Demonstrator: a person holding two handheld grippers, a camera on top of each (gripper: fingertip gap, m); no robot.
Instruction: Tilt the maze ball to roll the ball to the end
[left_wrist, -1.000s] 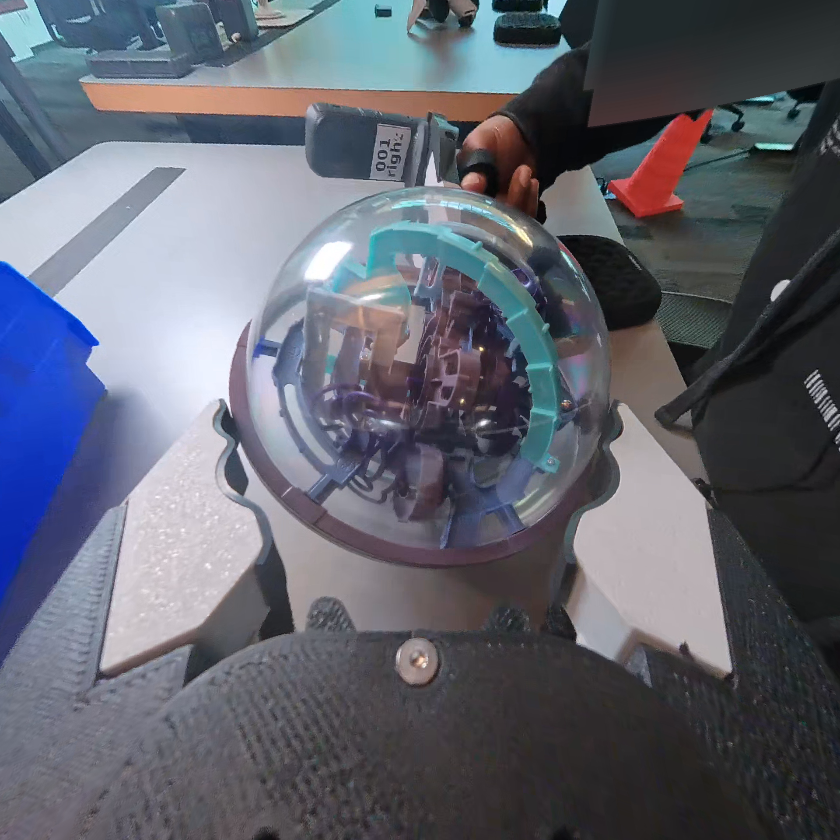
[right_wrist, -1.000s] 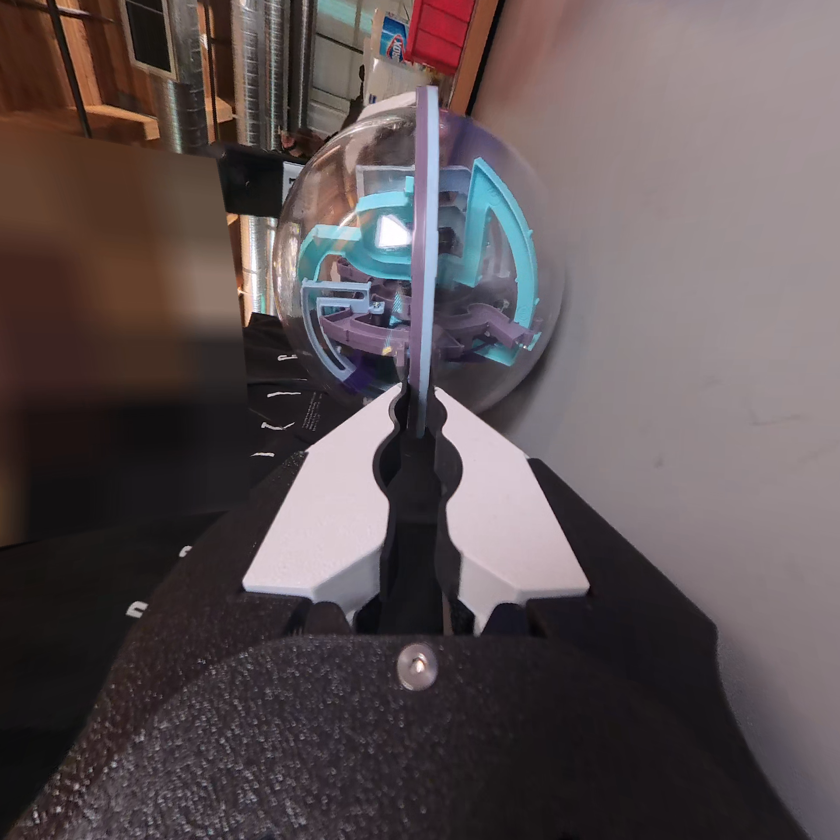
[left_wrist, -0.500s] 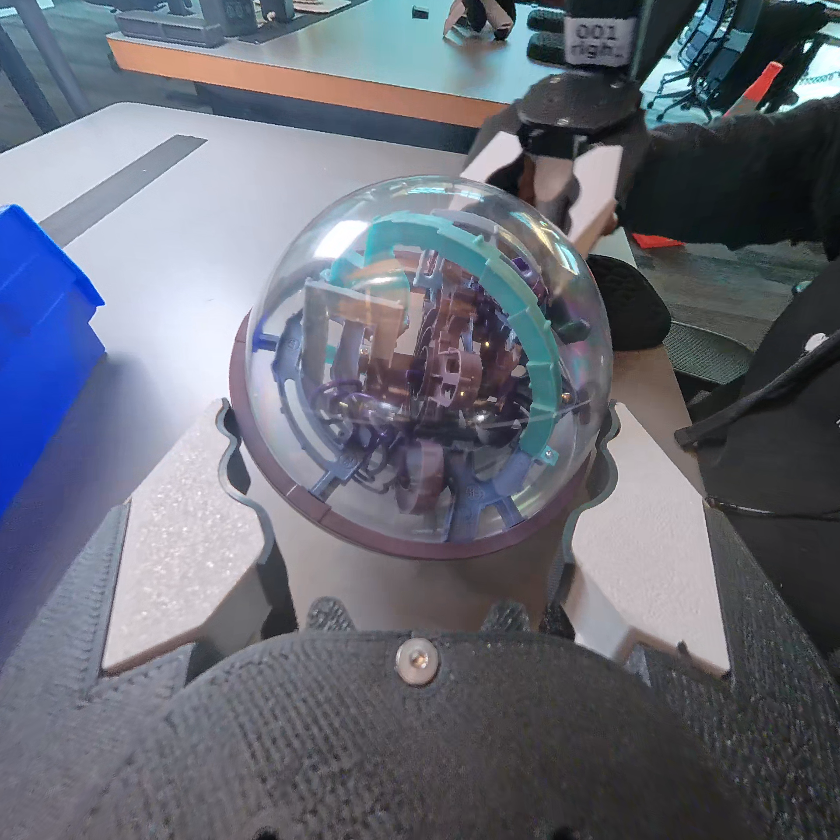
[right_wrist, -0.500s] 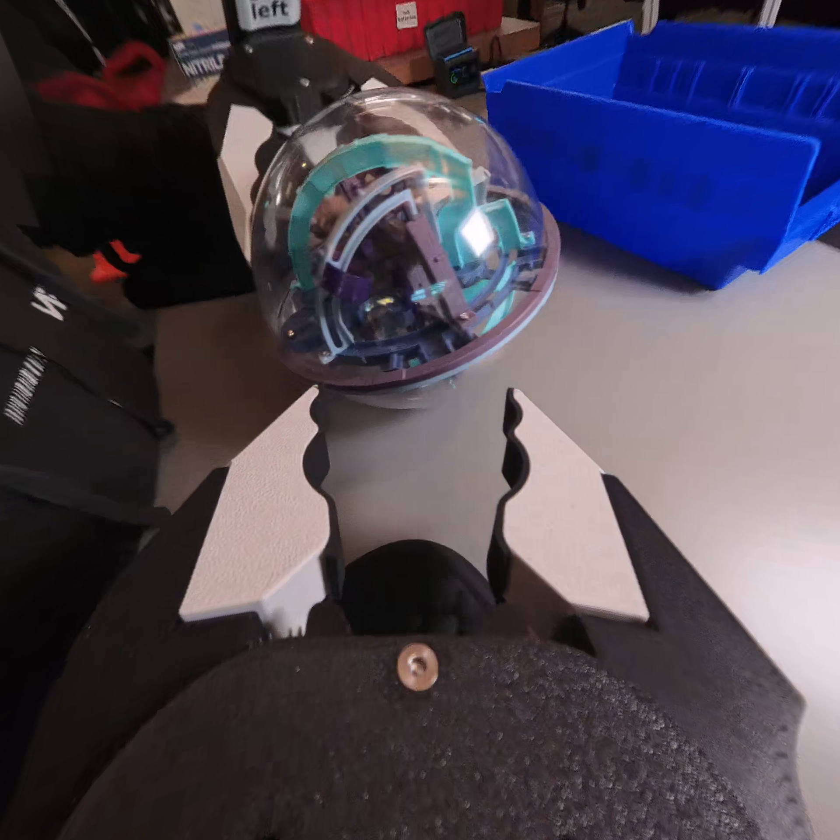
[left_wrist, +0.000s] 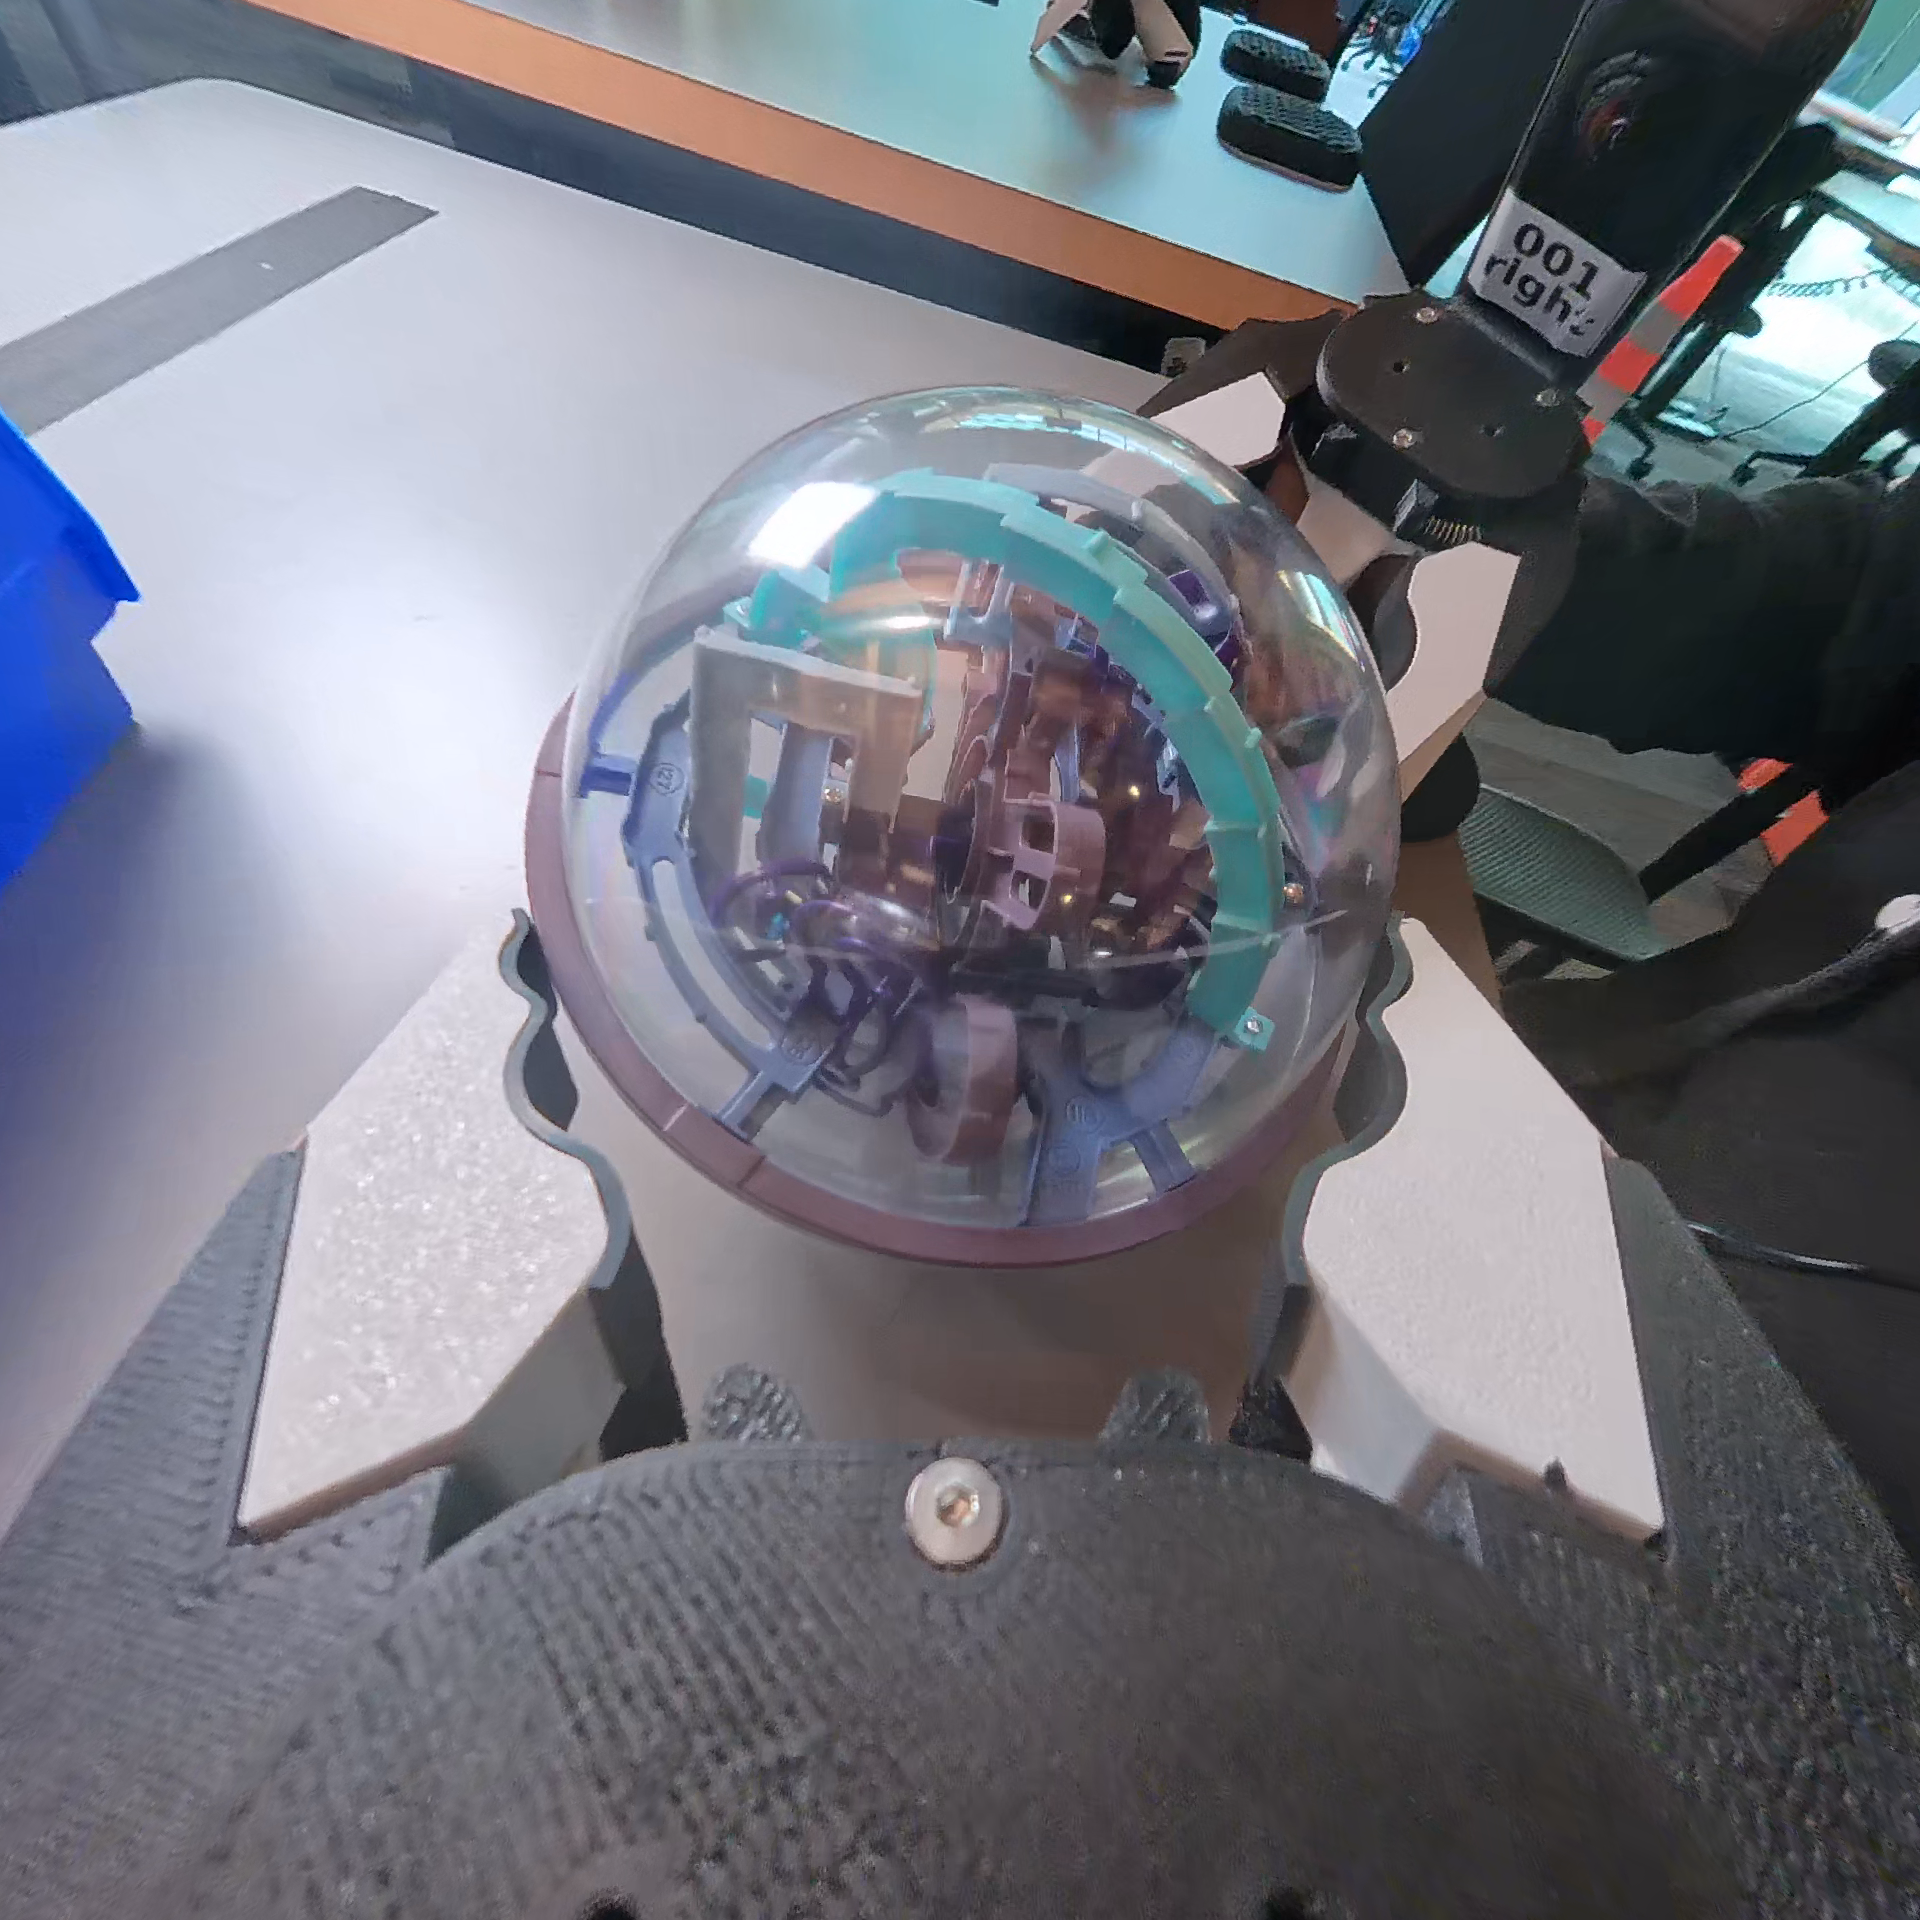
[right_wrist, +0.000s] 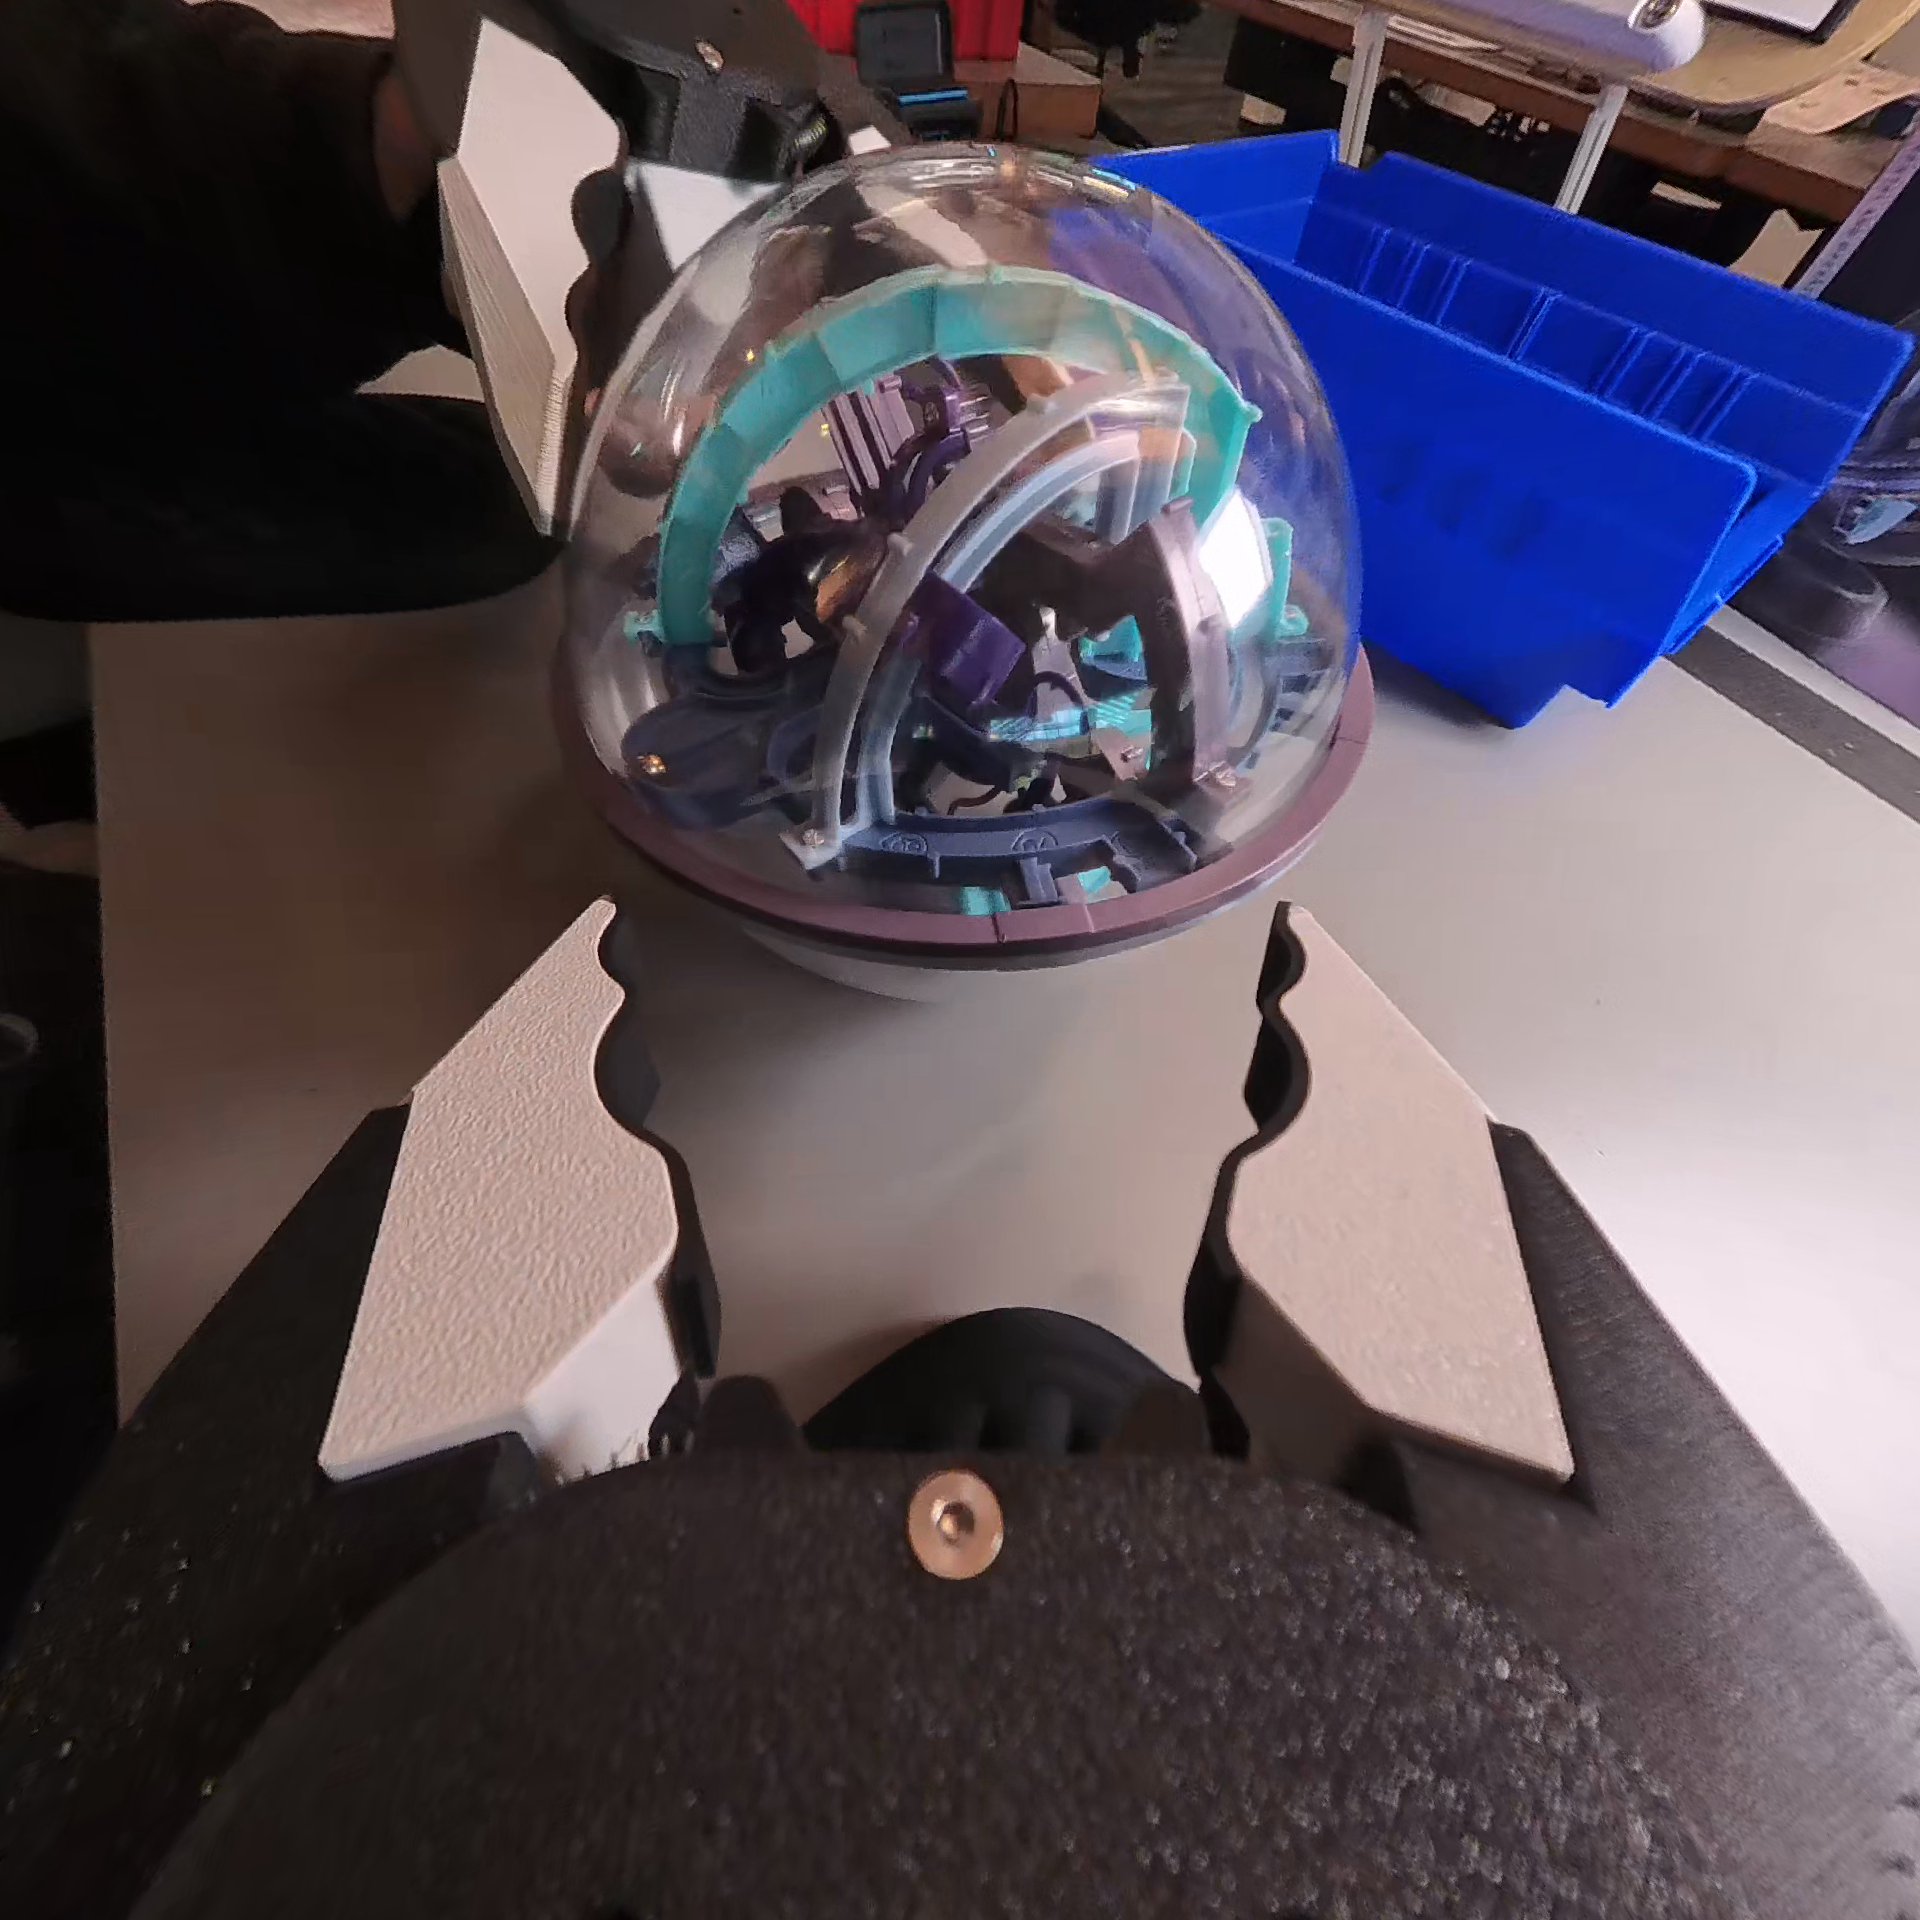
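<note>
Tabletop (right_wrist: 1558, 1039): left claw (left_wrist: 956, 935) clamps maze ball (left_wrist: 966, 810).

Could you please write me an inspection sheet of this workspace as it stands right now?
Surface: grey table, dark stripe along it.
Job's things: maze ball, clear dome over a purple rim, resting on the table.
Clutter: blue bin beside the ball.
Grippers: left claw wide apart around the ball's rim, fingertips touching its sides; right claw open, short of the ball, holding nothing.
Cables: nothing seen on the table.
Surroundings: second table with an orange edge, orange cone, office chairs, a person's dark sleeve.
</note>
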